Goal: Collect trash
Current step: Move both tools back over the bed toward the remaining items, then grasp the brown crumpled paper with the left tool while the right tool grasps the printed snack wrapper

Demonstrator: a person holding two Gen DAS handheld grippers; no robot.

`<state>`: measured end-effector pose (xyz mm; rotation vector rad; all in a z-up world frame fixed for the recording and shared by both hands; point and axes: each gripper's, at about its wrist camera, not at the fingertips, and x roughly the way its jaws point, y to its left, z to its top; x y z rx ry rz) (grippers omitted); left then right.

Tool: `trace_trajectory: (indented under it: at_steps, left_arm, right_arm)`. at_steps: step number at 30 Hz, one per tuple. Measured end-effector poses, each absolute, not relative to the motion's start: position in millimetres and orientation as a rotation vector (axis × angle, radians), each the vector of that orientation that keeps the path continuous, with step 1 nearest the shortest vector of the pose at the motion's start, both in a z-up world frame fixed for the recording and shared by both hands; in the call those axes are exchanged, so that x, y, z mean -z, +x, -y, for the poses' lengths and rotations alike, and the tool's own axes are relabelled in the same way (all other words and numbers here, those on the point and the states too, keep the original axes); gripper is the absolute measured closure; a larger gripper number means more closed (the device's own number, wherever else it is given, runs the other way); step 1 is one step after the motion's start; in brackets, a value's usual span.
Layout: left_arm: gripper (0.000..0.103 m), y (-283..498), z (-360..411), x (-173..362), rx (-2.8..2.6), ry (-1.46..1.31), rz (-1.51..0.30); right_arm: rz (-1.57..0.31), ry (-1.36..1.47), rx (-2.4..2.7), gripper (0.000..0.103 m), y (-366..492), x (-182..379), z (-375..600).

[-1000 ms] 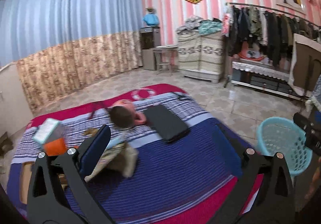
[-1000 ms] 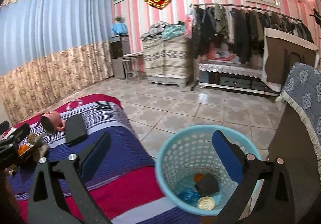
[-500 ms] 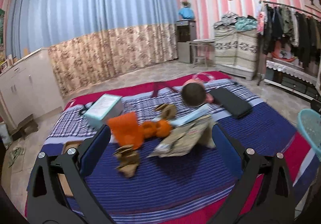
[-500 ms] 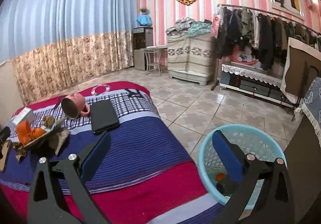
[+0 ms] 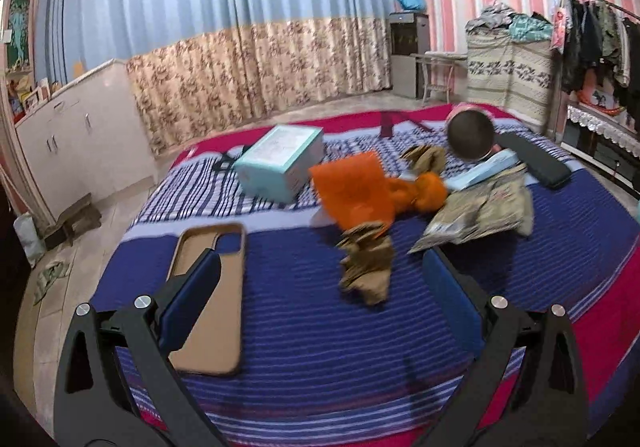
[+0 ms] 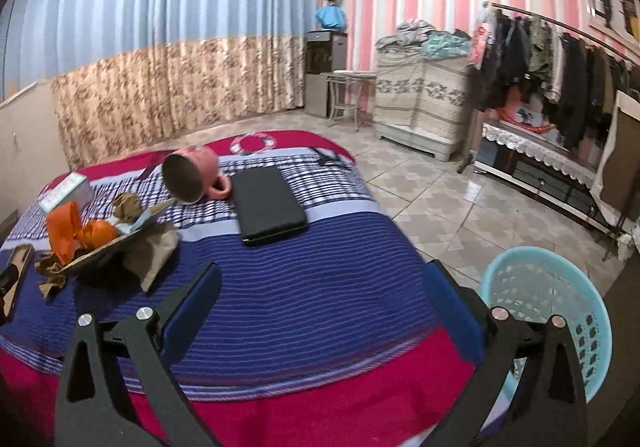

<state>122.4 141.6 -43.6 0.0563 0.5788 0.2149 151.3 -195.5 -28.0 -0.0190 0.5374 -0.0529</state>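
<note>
Left wrist view puts your left gripper [image 5: 320, 283] above the striped blanket [image 5: 304, 331], its jaws spread wide with nothing between them. Just ahead of the fingertips, between them in the frame, lies a crumpled brown wrapper [image 5: 366, 267]. Behind it and touching it is an orange bag [image 5: 356, 191], and to its right a flattened tan packet [image 5: 480, 211] with a pale blue carton [image 5: 486, 169] leaning on top. A phone case [image 5: 212, 295] lies face up beside your left finger, partly hidden by it. Farther back sit a teal box [image 5: 280, 163], a pink mug [image 5: 470, 135] on its side with its mouth toward you, and a black case [image 5: 536, 161].

From the right wrist view, your right gripper [image 6: 320, 295] is also spread and empty, held over the near end of the blanket [image 6: 300, 287]. The trash pile sits well off to its left: orange bag [image 6: 66, 229], tan packet [image 6: 132, 247], brown wrapper [image 6: 50, 279]. The mug [image 6: 192, 175] and black case [image 6: 268, 205] lie side by side, almost touching, beyond it. The blue basket [image 6: 560, 311] stands on the tiled floor [image 6: 440, 207] just right of the blanket, behind your right finger; its contents are hidden from here.
</note>
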Motion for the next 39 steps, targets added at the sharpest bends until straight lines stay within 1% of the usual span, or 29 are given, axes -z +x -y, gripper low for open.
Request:
trace_trajectory:
  at_steps: [6,11,12,14,15,16,17,18,19,20,24,30,36,39]
  left_arm:
    - [0.006,139,-151,53,-0.176,0.002,-0.620]
    - [0.006,160,-137,64,-0.165,0.040,-0.648]
    - [0.008,167,-135,68,-0.163,0.045,-0.670]
    - [0.025,176,-134,72,-0.124,0.028,-0.705]
    - [0.028,180,-135,74,-0.098,0.017,-0.724]
    - [0.033,183,-135,76,-0.091,0.013,-0.735]
    - [0.041,187,-136,79,-0.083,0.009,-0.754]
    - [0.046,189,-137,81,-0.073,0.001,-0.770]
    - [0.056,190,-137,83,-0.058,-0.011,-0.781]
    - [0.061,190,-138,84,-0.032,-0.027,-0.786]
    - [0.062,177,-136,75,-0.065,0.019,-0.732]
    - [0.062,153,-154,43,-0.135,0.081,-0.630]
    - [0.062,137,-184,26,-0.188,0.085,-0.577]
    - [0.062,135,-193,25,-0.196,0.077,-0.577]
  right_arm:
    - [-0.556,-0.107,0.028,0.004,160,34,162]
    - [-0.568,-0.110,0.024,0.004,161,37,159]
    - [-0.574,-0.098,0.021,0.004,162,37,159]
    - [-0.585,-0.073,0.012,0.004,163,38,160]
    - [-0.587,-0.058,0.003,0.004,163,37,160]
    - [-0.587,-0.046,-0.005,0.004,164,37,158]
    - [-0.587,-0.036,-0.013,0.004,164,37,156]
    - [-0.588,-0.025,-0.027,0.004,165,36,153]
    - [-0.589,-0.021,-0.039,0.004,165,36,149]
    - [-0.589,-0.021,-0.051,0.004,165,36,145]
    - [-0.602,-0.022,-0.115,0.004,169,35,124]
    - [-0.624,-0.003,-0.201,0.005,179,30,87]
    - [-0.758,0.057,-0.240,0.006,209,48,56]
    - [-0.837,0.159,-0.293,0.019,222,63,46]
